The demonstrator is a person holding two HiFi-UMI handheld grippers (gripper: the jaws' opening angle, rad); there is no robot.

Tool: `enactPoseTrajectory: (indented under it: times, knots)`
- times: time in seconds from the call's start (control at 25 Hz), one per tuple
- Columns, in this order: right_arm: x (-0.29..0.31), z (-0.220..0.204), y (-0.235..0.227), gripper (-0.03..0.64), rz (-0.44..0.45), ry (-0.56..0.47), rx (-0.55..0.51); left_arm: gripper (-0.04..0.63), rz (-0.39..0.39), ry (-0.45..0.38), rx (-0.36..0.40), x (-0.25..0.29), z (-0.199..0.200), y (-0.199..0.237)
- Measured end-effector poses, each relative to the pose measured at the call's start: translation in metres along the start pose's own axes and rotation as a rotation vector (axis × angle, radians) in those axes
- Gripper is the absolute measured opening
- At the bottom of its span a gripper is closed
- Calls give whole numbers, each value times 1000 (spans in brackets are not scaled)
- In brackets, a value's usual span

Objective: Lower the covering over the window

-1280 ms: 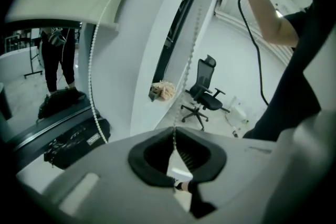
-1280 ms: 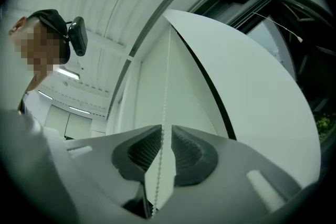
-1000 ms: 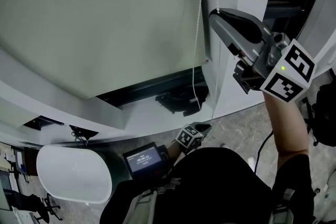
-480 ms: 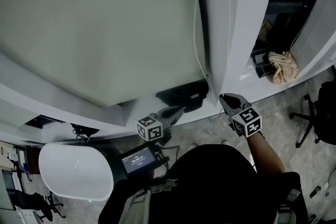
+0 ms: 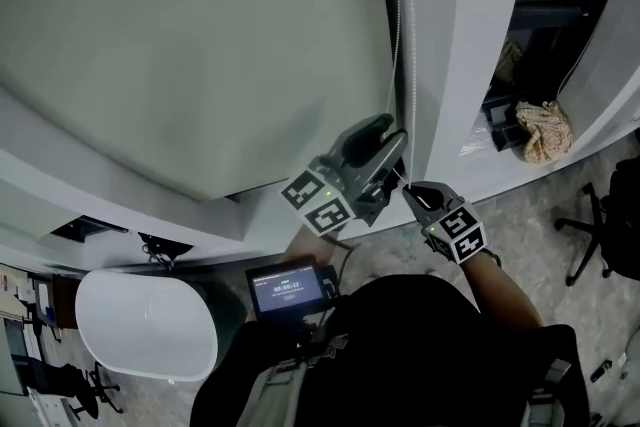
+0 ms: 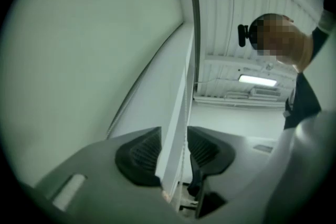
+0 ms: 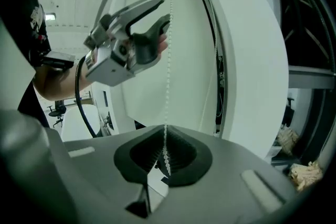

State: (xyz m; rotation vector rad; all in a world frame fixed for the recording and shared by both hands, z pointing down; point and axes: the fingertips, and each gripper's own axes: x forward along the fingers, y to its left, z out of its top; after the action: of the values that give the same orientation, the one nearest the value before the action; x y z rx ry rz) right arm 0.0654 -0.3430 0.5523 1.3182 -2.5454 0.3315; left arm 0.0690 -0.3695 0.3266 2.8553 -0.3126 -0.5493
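Hanging over most of the window, the pale blind (image 5: 190, 45) ends above a dark gap at the sill. Just right of it stands the white frame post (image 5: 455, 65). My left gripper (image 5: 392, 140) is opening its jaws, and the bead chain (image 5: 398, 25) runs free between the pads. Just below it, my right gripper (image 5: 410, 195) is clamped tight on that same chain, which rises straight from its pads.
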Motion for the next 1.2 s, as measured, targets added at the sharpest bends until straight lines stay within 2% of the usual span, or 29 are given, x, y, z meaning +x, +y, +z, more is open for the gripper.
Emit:
enactPoseTrajectory:
  times: [0.2, 0.28, 0.32, 0.4, 0.48, 0.56, 0.64, 0.68, 0.72, 0.76, 0.88, 1.0, 1.16, 1.2]
  knots:
    - [3, 5, 20, 14, 32, -11, 3, 167, -94, -66, 6, 38, 37, -17]
    - [2, 5, 26, 14, 44, -13, 1, 103, -115, -90, 13, 44, 49, -20]
    - [1, 5, 28, 14, 48, -14, 1, 17, -118, -98, 25, 45, 53, -23]
    - [-2, 3, 29, 14, 49, -19, 13, 2, -104, -78, 61, 49, 51, -25]
    - [-7, 1, 22, 14, 35, -30, 38, 0, -64, 4, 93, 52, 29, -20]
    - [-13, 1, 11, 14, 10, -40, 70, -2, -7, 120, 98, 44, -16, -1]
    - [-17, -4, 0, 14, -4, -26, 99, -2, 47, 194, 24, 27, -62, 20]
    - [-18, -9, -3, 12, -2, -11, 105, -2, 50, 192, -29, 20, -75, 23]
    - [-18, -13, -3, 14, 5, 1, 102, 0, 30, 176, -56, 16, -79, 19]
    - [-18, -17, 0, 14, 13, 9, 94, 2, -1, 159, -47, 17, -76, 9]
    - [-13, -21, 8, 14, 34, 15, 81, 11, -88, 82, 70, 34, -34, -29]
    - [-9, -21, 12, 14, 59, 15, 83, 42, -149, -32, 126, 49, 22, -45]
    - [-9, -23, 16, 14, 76, 20, 77, 47, -157, -163, 119, 58, 77, -46]
    - [-11, -22, 18, 14, 79, 18, 78, 18, -147, -180, 119, 58, 85, -44]
